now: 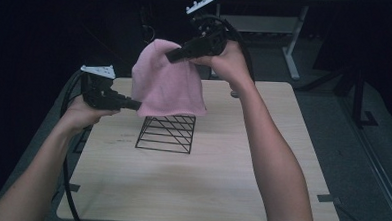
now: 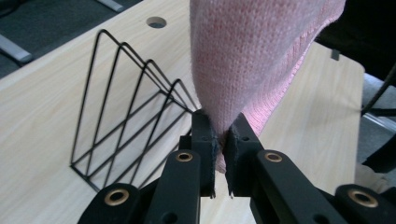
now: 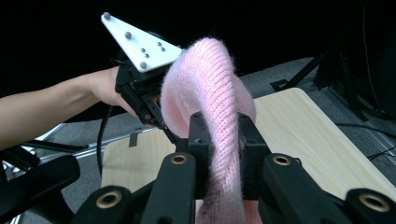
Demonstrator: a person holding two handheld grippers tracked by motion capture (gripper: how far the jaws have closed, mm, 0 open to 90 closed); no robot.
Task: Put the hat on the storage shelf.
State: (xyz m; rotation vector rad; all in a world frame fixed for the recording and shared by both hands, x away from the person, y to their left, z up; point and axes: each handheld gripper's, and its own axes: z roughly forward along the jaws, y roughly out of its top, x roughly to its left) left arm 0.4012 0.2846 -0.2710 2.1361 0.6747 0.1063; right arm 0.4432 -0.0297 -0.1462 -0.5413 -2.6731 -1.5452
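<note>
The pink knitted hat hangs in the air directly above the black wire rack, its lower hem just over the rack's top wires. The rack stands upright near the middle of the bench.

Left gripper: level, to the left of the rack, jaws clamped on the hat's lower left hem. In the left gripper view the knit is pinched tight between the two pads, the hat rising from them and the rack standing just beyond, to the left of the cloth.

Right gripper: raised above and behind the rack, jaws closed on the hat near its crown. The right gripper view shows a thick fold of knit squeezed between the jaws, with the left gripper and its grey three-cornered plate beyond it.

Obstructions: the hat hides the rack's rear top wires in the high view. A cable hole sits in the bench behind the rack. A second table's legs stand on the floor well behind the rack.
</note>
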